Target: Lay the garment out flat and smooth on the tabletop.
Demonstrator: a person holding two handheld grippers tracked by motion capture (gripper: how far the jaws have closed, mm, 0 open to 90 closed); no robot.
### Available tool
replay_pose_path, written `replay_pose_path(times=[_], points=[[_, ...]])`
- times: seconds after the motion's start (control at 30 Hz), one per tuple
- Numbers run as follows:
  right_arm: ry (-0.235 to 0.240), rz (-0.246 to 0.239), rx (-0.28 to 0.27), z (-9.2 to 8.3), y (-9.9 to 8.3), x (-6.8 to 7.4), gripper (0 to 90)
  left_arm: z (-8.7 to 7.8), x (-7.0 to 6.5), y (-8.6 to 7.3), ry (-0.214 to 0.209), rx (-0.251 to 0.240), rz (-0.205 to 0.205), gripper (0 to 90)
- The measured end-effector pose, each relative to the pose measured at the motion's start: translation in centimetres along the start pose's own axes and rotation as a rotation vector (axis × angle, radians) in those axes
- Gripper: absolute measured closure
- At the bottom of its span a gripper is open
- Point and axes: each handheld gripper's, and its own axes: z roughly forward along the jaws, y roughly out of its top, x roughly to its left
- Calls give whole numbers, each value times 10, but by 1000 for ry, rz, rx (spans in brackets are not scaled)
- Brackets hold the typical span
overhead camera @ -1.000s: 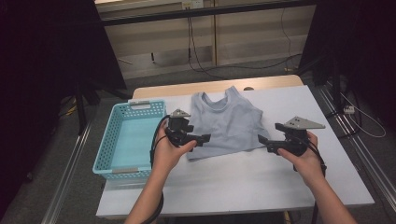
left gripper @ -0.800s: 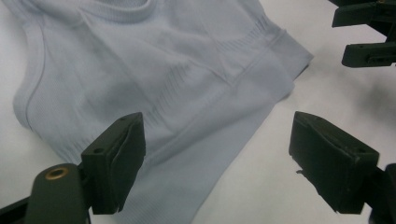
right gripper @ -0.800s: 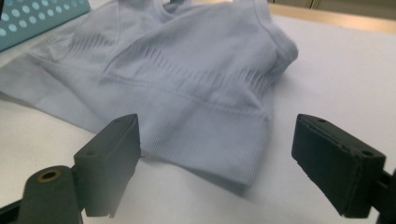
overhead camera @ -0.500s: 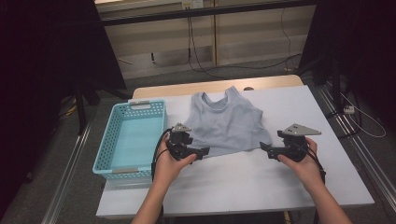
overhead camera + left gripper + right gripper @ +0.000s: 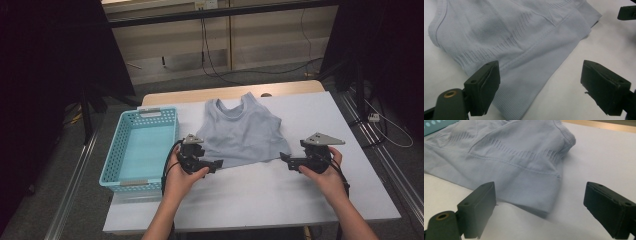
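One pale blue tank top (image 5: 241,132) lies flat mid-table (image 5: 260,200), hem toward the person. Left gripper (image 5: 216,164) at its left hem corner, jaws spread, fabric between them but unpinched. Right gripper (image 5: 284,159) just beside the right hem corner, jaws just been opening, nothing gripped. One empty turquoise basket (image 5: 141,145) just left of the top.

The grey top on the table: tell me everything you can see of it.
The pale grey-blue sleeveless knit top lies flat on the white table, neck and shoulder straps away from the person, hem toward them. It looks like stretchy seamless fabric with ribbed bands across the body and a wide ribbed hem. A turquoise plastic basket sits beside it. Both grippers hover open at its lower corners; neither grips it.
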Motion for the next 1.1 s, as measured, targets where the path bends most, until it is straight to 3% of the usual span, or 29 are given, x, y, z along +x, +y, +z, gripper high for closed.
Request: replay_pose_path(times=[0.3, 0.37, 0.43, 0.5, 0.57, 0.8, 1.1], points=[[5, -7, 15, 6, 2, 0, 141, -5, -1, -2, 11, -19, -3, 155], [6, -8, 20, 8, 2, 0, 224, -6, -1, -2, 12, -21, 2, 154], [-12, -19, 10, 7, 2, -1, 388, -6, -1, -2, 11, -21, 2, 154], [5, 2, -3, 6, 4, -2, 425, -6, 0, -3, 11, -19, 1, 153], [5, -7, 1, 6, 5, -3, 500, -5, 1, -4, 10, -12, 2, 152], [9, -47, 26, 9, 5, -3, 565, -5, 1, -4, 13, -9, 12, 151], [39, -52, 45, 10, 5, -4, 678, -5, 0, -3, 9, -22, 10, 151]])
